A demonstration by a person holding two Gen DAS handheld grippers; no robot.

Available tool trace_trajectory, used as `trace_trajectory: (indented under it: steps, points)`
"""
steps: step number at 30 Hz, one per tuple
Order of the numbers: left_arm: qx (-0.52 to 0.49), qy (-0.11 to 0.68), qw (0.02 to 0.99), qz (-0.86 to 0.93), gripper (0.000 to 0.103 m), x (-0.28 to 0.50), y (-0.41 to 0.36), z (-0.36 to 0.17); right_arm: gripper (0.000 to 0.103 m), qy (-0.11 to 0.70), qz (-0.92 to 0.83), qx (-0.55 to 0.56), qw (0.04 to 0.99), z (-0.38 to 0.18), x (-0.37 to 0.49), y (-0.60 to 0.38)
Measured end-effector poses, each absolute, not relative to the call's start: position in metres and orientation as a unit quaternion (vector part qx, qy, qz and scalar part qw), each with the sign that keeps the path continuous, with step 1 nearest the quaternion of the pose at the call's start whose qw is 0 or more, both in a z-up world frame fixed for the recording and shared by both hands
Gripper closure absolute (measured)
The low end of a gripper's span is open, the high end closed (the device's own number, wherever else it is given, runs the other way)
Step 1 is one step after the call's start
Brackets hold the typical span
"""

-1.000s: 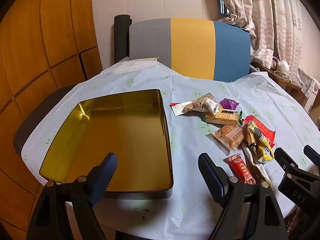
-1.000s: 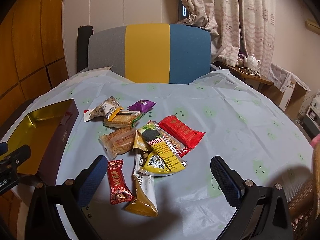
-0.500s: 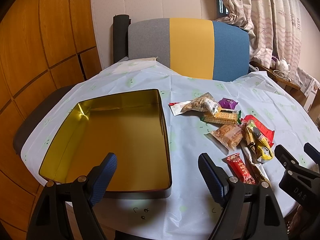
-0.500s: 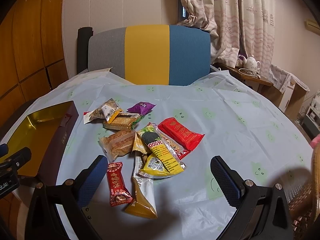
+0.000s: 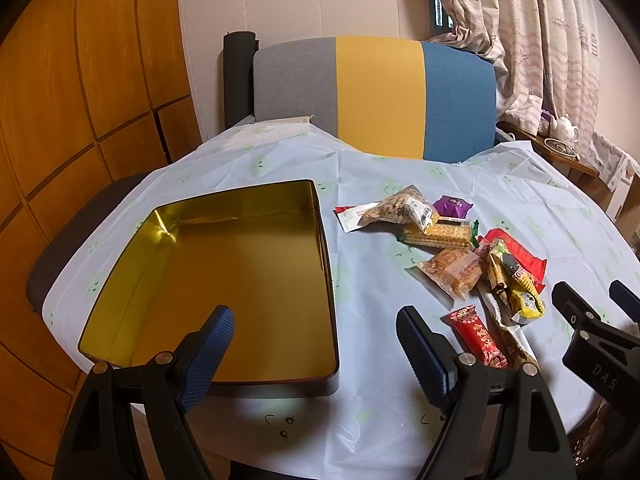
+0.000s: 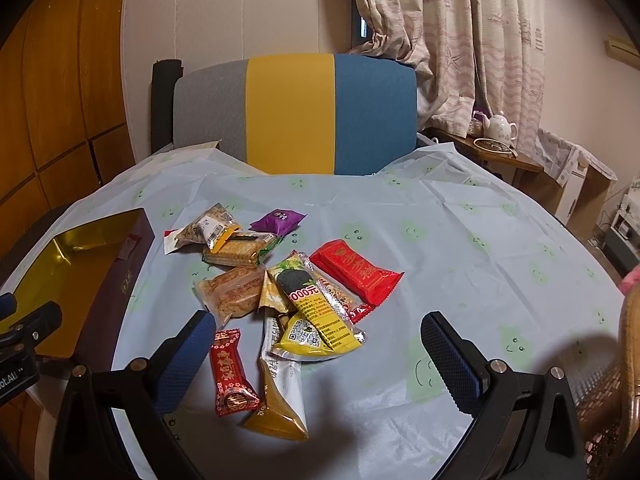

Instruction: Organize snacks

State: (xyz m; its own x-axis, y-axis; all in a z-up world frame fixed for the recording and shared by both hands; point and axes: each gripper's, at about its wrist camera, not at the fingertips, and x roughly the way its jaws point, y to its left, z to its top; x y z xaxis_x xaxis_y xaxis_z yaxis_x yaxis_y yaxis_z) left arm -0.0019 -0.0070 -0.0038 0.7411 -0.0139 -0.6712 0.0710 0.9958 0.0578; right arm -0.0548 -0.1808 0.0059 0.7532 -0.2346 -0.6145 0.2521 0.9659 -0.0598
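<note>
Both tools hang over the near edge of the round desk (image 6: 500, 240), which is covered in a pale cloth with green smiley prints. The left tool (image 5: 316, 344) is released, its blue-padded fingers spread wide with nothing between them; one finger sits above the near end of the gold tin (image 5: 224, 288), the other over bare cloth just to the tin's right. The tin lies open and holds nothing, its gold inside shining.

The right tool (image 6: 316, 354) is likewise released and holds nothing. Close between its fingers, nearer its left one, lies a small red candy wrapper (image 6: 232, 372), and beside that a white and gold sachet (image 6: 280, 404) pointing back toward the tool. Just ahead of them a yellow packet (image 6: 316, 320) sits on top of the heap, with a clear-wrapped brown cake (image 6: 234, 292) to its left and a long red packet (image 6: 356, 272) to its right. Farther out are a green-edged cracker pack (image 6: 240, 250), a bag of nuts (image 6: 208, 228) partly over it, and a small purple packet (image 6: 278, 220) at the far edge of the pile. All the snacks lie on the cloth, well to the right of the tin.

Beyond the desk stands a chair (image 6: 288, 112) striped grey, yellow and blue, and off to the far right a white teapot (image 6: 500, 126) rests on a side shelf by the curtain (image 6: 460, 40).
</note>
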Motion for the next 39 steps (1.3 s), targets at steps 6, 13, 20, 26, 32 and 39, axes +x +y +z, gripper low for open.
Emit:
trace_trajectory:
  steps: [6, 13, 20, 26, 32, 39]
  points:
    - [0.043, 0.361, 0.931, -0.027, 0.018, -0.002, -0.009, -0.004, 0.000, 0.323, -0.136, 0.019, 0.936, 0.008, -0.055, -0.188]
    - [0.013, 0.377, 0.921, -0.099, 0.018, -0.001, -0.013, -0.006, 0.000, 0.322, -0.132, 0.029, 0.937, 0.019, -0.047, -0.211]
    - [-0.006, 0.414, 0.893, -0.178, 0.018, 0.000, -0.031, -0.015, 0.000, 0.333, -0.138, 0.082, 0.929, 0.052, -0.022, -0.294]
    - [0.003, 0.446, 0.864, -0.235, 0.018, 0.011, -0.052, -0.023, 0.000, 0.362, -0.175, 0.083, 0.912, 0.051, -0.007, -0.361]
    - [0.040, 0.513, 0.824, -0.236, 0.018, 0.034, -0.082, -0.047, 0.000, 0.378, -0.161, 0.192, 0.891, 0.032, -0.012, -0.400]
    - [0.021, 0.572, 0.786, -0.231, 0.034, 0.059, -0.106, -0.071, 0.000, 0.370, -0.154, 0.187, 0.897, 0.035, -0.013, -0.395]
